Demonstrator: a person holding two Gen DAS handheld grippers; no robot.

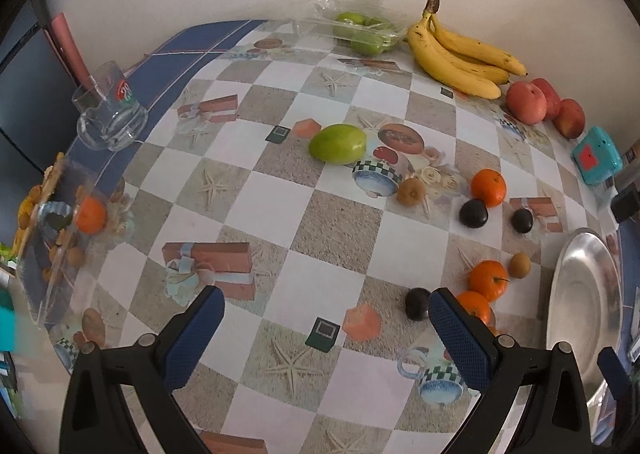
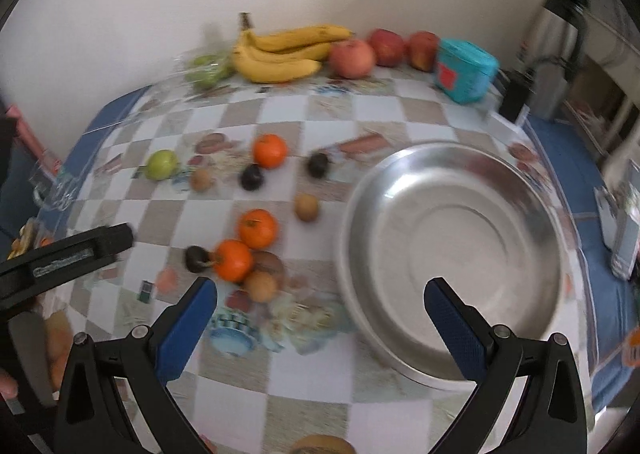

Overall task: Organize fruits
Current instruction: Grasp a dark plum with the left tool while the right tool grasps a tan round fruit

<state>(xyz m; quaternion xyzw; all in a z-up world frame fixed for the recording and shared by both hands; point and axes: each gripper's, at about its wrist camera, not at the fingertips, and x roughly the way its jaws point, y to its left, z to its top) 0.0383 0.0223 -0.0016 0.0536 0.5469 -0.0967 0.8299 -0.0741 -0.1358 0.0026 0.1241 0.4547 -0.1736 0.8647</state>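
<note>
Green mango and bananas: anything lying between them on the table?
No fruit. In the left wrist view, only printed tablecloth separates the mango from the bananas.

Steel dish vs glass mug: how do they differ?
The steel dish is wide, shallow and opaque metal; the glass mug is narrow, tall and see-through with a printed logo. The dish sits at the table's right side, close to the tangerines; the mug stands at the far left edge, apart from the loose fruit. The mug has a handle; the dish shows none. Both are upright and hold no fruit.
</note>
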